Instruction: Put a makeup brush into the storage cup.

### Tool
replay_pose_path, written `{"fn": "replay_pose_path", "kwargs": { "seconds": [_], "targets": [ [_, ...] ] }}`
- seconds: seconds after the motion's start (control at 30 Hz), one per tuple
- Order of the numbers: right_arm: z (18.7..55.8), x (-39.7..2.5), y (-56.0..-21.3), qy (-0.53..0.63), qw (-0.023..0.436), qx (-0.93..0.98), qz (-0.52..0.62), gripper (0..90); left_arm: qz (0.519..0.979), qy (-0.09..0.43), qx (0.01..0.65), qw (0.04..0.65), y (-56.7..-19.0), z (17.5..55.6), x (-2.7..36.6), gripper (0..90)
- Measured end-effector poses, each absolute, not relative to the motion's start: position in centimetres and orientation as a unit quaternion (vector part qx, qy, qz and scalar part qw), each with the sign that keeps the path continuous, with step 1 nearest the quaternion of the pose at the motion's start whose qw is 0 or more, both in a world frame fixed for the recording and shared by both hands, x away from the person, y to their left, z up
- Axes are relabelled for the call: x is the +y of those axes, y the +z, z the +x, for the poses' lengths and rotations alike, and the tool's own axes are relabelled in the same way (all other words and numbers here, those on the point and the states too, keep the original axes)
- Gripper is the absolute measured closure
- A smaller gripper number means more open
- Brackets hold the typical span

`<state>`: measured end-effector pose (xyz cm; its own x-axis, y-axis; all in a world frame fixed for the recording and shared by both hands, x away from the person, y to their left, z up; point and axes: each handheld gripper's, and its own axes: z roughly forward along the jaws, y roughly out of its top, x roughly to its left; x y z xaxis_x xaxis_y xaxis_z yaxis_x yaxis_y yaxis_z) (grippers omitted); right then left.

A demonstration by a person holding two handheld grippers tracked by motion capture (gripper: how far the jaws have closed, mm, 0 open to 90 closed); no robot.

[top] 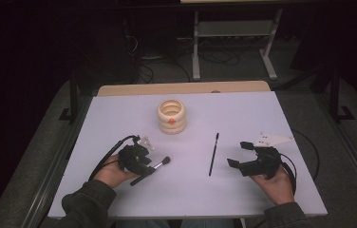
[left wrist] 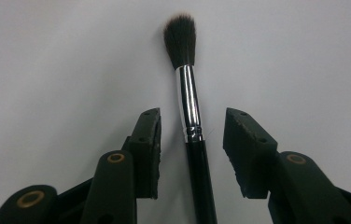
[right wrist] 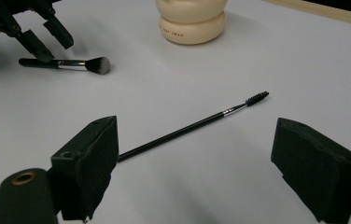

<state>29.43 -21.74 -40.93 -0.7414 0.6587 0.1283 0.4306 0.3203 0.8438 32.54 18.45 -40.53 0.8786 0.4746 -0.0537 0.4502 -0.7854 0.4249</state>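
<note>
Left claw (top: 152, 164): held low over the worktop at its near-left part, jaws spread, 1 on each side of the brush handle; in the left gripper view neither pad touches the handle.
Makeup brush (left wrist: 190, 107): lying flat on the worktop, dark bristles pointing away from the left claw, silver ferrule between the 2 pads, black handle running back under the gripper.
Right claw (top: 239, 153): near-right part of the worktop, jaws spread wide, pinching nothing, facing the wand.
Mascara wand (right wrist: 197, 123): thin black stick lying flat, bristled tip towards the far edge, near end just beside the right claw's pad in the right gripper view; contact cannot be told.
Cream pot (top: 172, 116): ringed, round, upright, open at the top, orange spot on its front, standing at the far middle, well apart from both tools.
Worktop (top: 243, 114): pale lilac-white surface, bare wooden strip along the far edge.
Hands: 1 on each gripper, dark sleeves at the near edge.
</note>
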Motion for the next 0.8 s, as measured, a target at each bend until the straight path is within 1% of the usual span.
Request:
{"fn": "replay_pose_path", "kwargs": {
  "seconds": [0.23, 0.67, 0.8],
  "targets": [
    [29.4, -21.7, -40.9, 0.474, 0.12, 0.804, 0.339, 13.9, 0.946, 0.021, 0.249, 0.205, -41.0, 32.7, 18.0, 62.0],
    [29.5, -21.7, -41.0, 0.474, 0.12, 0.805, 0.336, 14.0, 0.95, 0.012, 0.253, 0.181, -41.5, 32.8, 17.5, 66.9],
    [29.4, -21.7, -41.0, 0.473, 0.12, 0.805, 0.336, 13.9, 0.953, 0.012, 0.256, 0.165, -41.7, 32.8, 17.3, 68.1]
  ]
}}
